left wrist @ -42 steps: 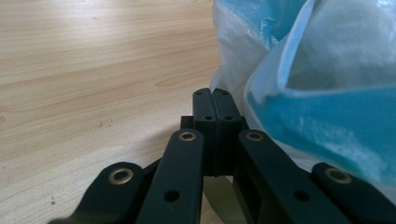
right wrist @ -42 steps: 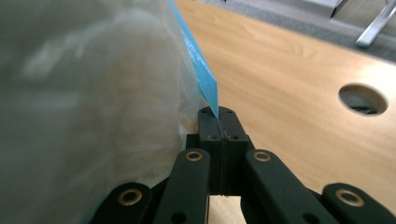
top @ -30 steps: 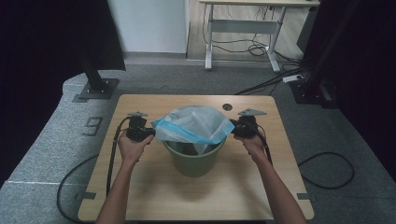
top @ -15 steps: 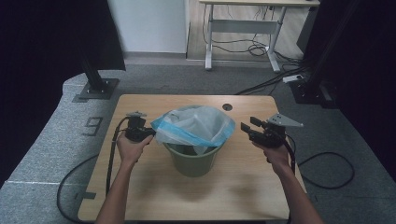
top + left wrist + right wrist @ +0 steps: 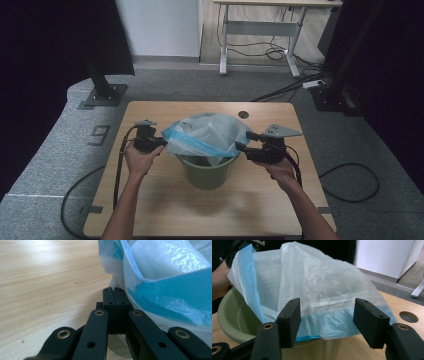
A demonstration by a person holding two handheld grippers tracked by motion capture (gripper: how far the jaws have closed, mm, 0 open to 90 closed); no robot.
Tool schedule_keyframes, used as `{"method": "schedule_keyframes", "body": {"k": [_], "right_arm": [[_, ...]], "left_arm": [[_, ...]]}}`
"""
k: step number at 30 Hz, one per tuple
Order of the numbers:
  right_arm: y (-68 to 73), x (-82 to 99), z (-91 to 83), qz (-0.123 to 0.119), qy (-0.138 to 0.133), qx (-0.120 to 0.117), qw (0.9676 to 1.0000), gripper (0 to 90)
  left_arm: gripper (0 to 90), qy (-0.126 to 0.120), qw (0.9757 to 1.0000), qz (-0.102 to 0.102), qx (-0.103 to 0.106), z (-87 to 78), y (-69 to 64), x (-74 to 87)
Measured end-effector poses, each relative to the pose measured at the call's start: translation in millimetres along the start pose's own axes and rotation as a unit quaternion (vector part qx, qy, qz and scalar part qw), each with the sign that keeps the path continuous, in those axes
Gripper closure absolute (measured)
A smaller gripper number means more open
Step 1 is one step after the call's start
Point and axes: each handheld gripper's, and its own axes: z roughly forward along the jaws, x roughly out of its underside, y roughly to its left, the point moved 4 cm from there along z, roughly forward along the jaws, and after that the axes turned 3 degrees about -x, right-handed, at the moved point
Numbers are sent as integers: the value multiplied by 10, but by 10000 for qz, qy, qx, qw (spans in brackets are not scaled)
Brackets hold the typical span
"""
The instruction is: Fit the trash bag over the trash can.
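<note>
At frame centre, your left claw [image 5: 159, 144] pinches the translucent blue-edged plastic bag [image 5: 207, 134] draped loosely in the green plastic bin [image 5: 207, 172], while your right claw [image 5: 243, 141], just opening, holds nothing; rim fitting remains.

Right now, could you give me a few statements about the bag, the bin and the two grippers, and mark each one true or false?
1. The left gripper is shut on the bag. True.
2. The right gripper grips the bag's edge. False: its jaws stand apart, have just been opening, and hold nothing; the bag lies beyond them.
3. The bin is green. True.
4. The bag is black. False: it is a pale see-through film with a blue band.
5. The bin lies tipped on its side. False: it stands upright on the table.
</note>
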Motion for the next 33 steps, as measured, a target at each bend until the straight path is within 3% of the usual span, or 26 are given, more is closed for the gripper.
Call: {"method": "schedule_keyframes", "body": {"k": [3,6,11,18,27,33], "right_arm": [[53,12,32,-118,59,6,9999,380],[88,29,50,-264,150,164,9994,422],[102,49,24,-304,204,409,9985,614],[88,42,-42,-195,80,383,9990,876],[188,106,-197,-141,-205,206,9995,887],[335,344,-367,-90,-244,-288,9992,887]], "left_arm": [[888,6,10000,-1,8,7,1,2],[887,-3,10000,-3,6,5,-7,1],[887,-15,10000,-9,3,0,-6,2],[887,-29,10000,-7,-19,-9,-1,-1],[893,-60,10000,23,-38,-45,-12,6],[896,-22,10000,67,-63,-68,-22,31]]}}
